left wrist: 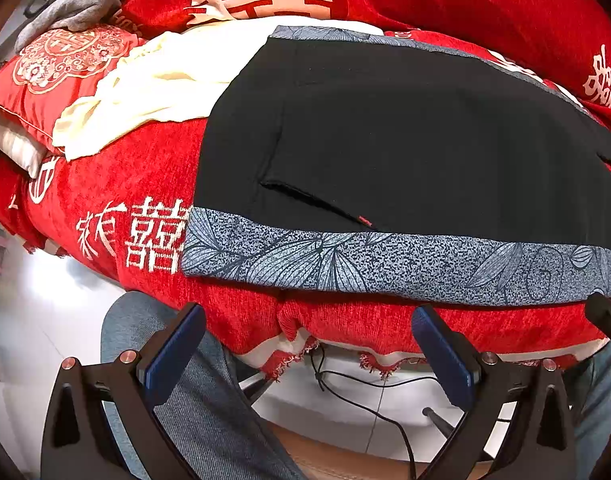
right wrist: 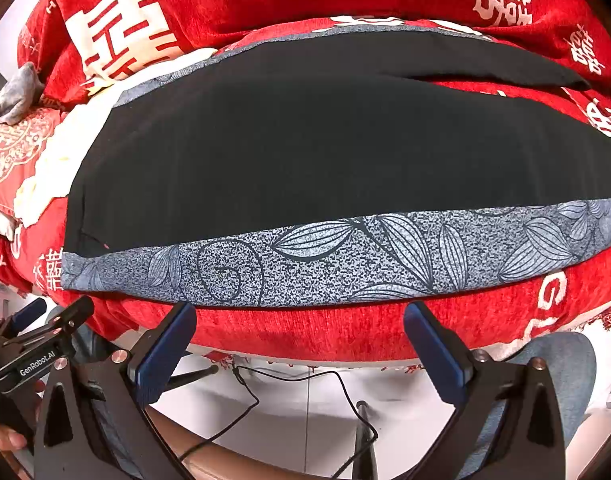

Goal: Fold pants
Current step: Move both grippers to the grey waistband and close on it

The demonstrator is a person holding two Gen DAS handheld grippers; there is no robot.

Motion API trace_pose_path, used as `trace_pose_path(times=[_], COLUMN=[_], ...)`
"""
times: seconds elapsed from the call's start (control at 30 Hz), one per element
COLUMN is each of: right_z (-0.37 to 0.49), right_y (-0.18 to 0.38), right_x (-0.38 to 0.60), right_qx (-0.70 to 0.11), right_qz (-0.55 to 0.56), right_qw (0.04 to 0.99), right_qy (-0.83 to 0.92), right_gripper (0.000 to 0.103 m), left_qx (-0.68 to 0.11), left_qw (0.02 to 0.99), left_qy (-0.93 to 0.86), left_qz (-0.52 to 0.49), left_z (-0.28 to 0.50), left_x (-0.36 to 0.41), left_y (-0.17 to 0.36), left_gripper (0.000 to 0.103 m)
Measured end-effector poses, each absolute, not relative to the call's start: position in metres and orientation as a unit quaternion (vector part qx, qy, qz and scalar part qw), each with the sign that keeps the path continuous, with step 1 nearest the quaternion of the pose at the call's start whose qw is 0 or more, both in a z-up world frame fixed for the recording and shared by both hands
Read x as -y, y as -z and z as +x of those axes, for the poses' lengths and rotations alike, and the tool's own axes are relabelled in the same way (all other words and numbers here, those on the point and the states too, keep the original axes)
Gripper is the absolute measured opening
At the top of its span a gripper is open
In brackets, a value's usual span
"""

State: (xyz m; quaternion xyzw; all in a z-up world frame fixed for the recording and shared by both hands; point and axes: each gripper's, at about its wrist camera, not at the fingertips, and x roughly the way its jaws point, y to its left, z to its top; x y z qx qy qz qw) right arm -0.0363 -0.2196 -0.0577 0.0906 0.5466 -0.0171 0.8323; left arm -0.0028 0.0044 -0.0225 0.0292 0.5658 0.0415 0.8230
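Black pants point(left wrist: 405, 136) with a grey-blue leaf-print side stripe point(left wrist: 385, 268) lie flat across a red-covered sofa seat; a pocket slit shows near the front left. In the right wrist view the pants point(right wrist: 325, 144) spread wide, one leg end point(right wrist: 505, 64) reaching far right. My left gripper point(left wrist: 309, 344) is open and empty, held just off the seat's front edge below the stripe. My right gripper point(right wrist: 299, 340) is open and empty, also in front of the stripe point(right wrist: 345, 264). The left gripper also shows in the right wrist view point(right wrist: 45, 332).
A cream garment point(left wrist: 153, 84) lies left of the pants, by a red embroidered cushion point(left wrist: 53, 68) and a grey cloth point(left wrist: 77, 4). Red cover with white characters point(right wrist: 345, 332) hangs over the seat edge. My denim-clad legs point(left wrist: 193, 400), a black cable point(right wrist: 305, 380) and white floor are below.
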Motion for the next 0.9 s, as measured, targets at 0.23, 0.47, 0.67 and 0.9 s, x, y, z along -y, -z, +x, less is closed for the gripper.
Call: trace_pose_path(times=[0.23, 0.47, 0.67, 0.9], right_z=[-0.035, -0.027, -0.023, -0.021], right_y=[0.058, 0.065, 0.099, 0.137], right_x=[0.220, 0.243, 0.239, 0.235], right_qx=[-0.540, -0.482, -0.486, -0.501], right_qz=[0.104, 0.281, 0.374, 0.407], right_qw=[0.835, 0.813, 0.748, 0.723], right_qy=[0.001, -0.165, -0.254, -0.247], right_gripper=[0.103, 0.103, 0.070, 0.068], left_qx=[-0.565, -0.522, -0.510, -0.539], left_qw=[0.825, 0.849, 0.841, 0.810], left_qy=[-0.027, 0.052, 0.125, 0.148], left_qz=[0.012, -0.060, -0.133, -0.176], left_z=[0.002, 0.011, 0.010, 0.006], left_x=[-0.010, -0.032, -0.046, -0.047], left_y=[0.022, 0.006, 0.010, 0.034], left_gripper=[0.103, 0.103, 0.098, 0.094])
